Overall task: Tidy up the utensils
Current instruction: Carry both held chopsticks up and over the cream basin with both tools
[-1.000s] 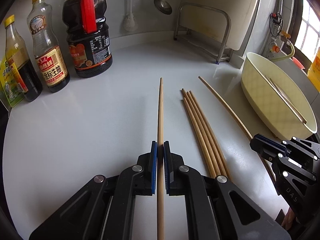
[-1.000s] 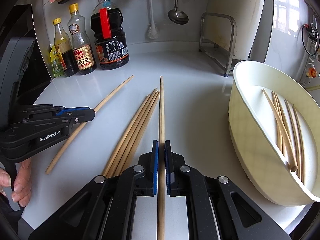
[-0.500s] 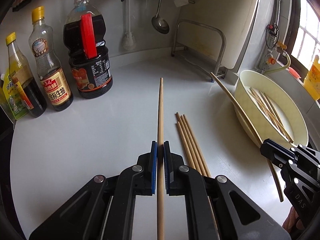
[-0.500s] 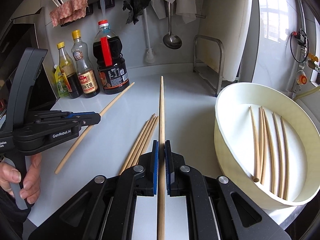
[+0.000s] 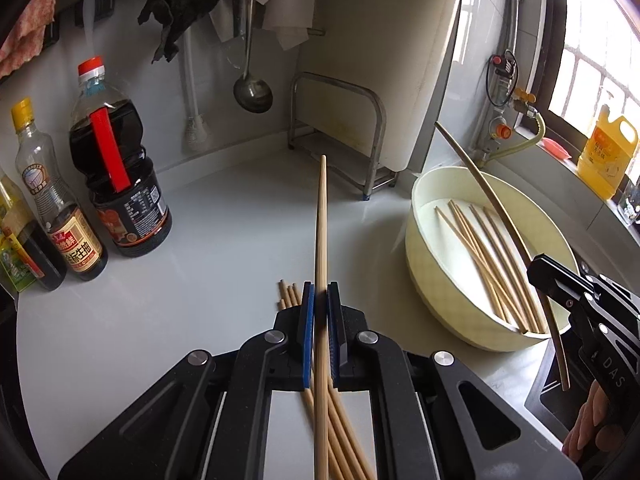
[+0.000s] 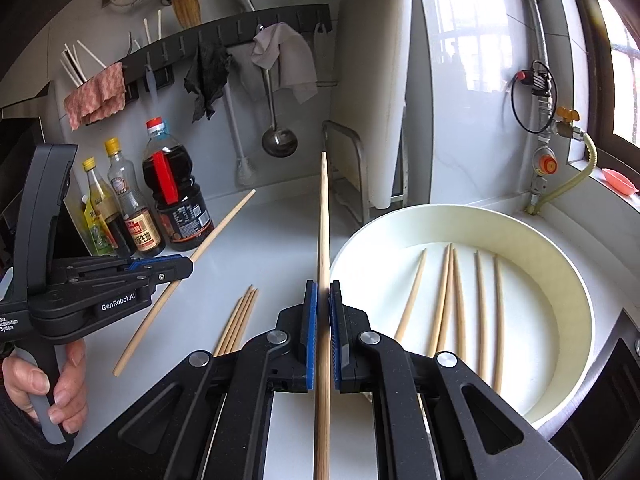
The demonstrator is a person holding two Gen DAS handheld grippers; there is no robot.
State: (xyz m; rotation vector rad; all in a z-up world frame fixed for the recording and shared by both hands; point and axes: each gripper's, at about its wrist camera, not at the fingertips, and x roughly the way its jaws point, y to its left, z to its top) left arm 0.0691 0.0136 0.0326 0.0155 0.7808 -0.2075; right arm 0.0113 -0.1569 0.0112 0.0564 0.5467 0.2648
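the right tool (image 6: 323, 312) is gripping a long chopstick (image 6: 323, 216) between its blue pads, the stick pointing straight ahead. just right of it a cream basin (image 6: 576, 280) is holding five chopsticks (image 6: 456, 304) — to the left, the left tool (image 6: 176, 268) is clamping another chopstick (image 6: 224, 220) above the white surface (image 6: 272, 248), where four loose chopsticks (image 6: 240, 316) are lying together.

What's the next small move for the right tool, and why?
Probably carry the right tool rightward over the cream bowl and then release. It is shut on a chopstick held just left of the rim, and the bowl already holds several chopsticks.
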